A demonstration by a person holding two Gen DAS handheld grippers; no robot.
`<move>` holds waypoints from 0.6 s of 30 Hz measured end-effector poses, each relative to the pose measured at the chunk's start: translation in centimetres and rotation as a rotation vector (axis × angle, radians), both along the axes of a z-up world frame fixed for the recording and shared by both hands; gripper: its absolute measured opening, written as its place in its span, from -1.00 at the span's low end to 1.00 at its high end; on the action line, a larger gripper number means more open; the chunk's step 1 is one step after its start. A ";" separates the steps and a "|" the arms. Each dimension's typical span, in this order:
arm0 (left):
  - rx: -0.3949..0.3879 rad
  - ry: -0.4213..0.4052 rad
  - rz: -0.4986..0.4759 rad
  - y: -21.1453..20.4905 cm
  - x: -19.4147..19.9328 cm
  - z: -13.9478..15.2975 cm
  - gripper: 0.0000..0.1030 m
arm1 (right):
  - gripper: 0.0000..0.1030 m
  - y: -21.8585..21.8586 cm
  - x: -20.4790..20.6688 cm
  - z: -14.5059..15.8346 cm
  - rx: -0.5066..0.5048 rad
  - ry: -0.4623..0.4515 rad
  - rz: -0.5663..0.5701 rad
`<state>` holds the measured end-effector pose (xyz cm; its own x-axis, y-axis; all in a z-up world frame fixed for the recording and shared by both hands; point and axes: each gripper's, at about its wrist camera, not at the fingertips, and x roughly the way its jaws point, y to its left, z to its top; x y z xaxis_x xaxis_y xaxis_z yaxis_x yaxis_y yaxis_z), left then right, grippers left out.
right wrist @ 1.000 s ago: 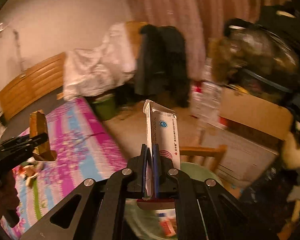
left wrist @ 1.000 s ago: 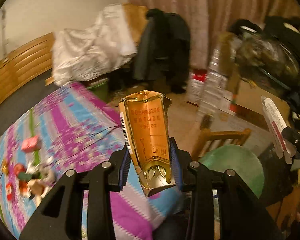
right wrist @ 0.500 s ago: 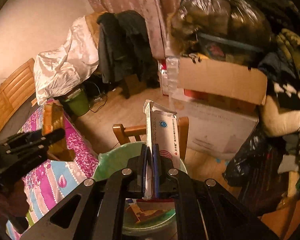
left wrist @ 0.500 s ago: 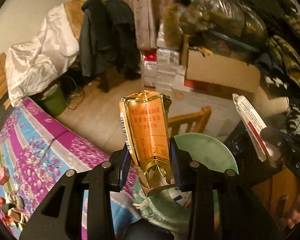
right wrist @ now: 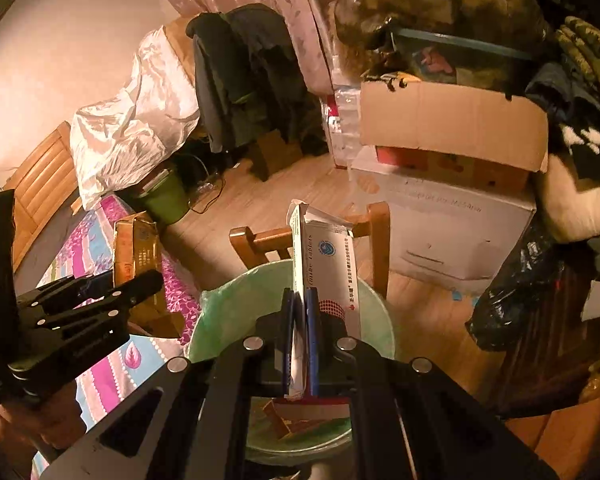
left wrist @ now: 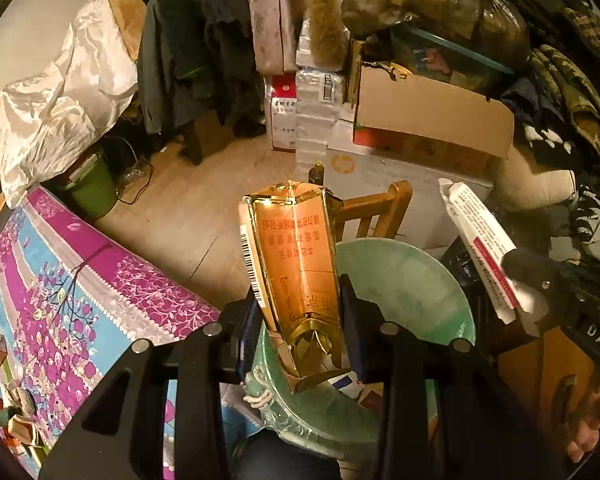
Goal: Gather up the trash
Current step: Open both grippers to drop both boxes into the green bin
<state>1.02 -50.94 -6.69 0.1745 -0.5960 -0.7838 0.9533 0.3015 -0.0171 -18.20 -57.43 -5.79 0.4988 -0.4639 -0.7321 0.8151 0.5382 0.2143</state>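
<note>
Bed with pink-and-blue floral cotton cover (left wrist: 100,280) at left, wooden plank floor (left wrist: 204,208) beyond, stacked cardboard boxes (right wrist: 452,120) and a plastic-bagged bundle behind. Round bin lined with thin green plastic bag (left wrist: 412,280) sits below both tongs, a wooden chair back (right wrist: 260,240) just behind it, card scraps inside. Left tongs (left wrist: 300,320) clamp a crumpled shiny gold cardboard carton (left wrist: 296,264) above the bin rim. Right tongs (right wrist: 300,320), nearly closed, pinch a flattened white tablet box (right wrist: 328,272) over the bin.

Gold carton (left wrist: 296,276) in left gripper (left wrist: 300,332) above bin (left wrist: 420,280)
</note>
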 end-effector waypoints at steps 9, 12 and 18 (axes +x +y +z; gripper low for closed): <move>-0.034 0.108 -0.071 -0.2 0.4 -0.4 -0.23 | -0.83 -0.6 0.9 -1.4 0.056 -0.034 0.025; -0.047 0.178 -0.084 -0.3 0.9 -0.5 0.05 | -0.42 -1.3 0.3 -2.0 0.074 -0.059 -0.006; -0.051 0.191 -0.062 -0.2 1.3 -0.5 0.08 | -0.42 -1.5 -0.4 -2.3 0.060 -0.059 -0.027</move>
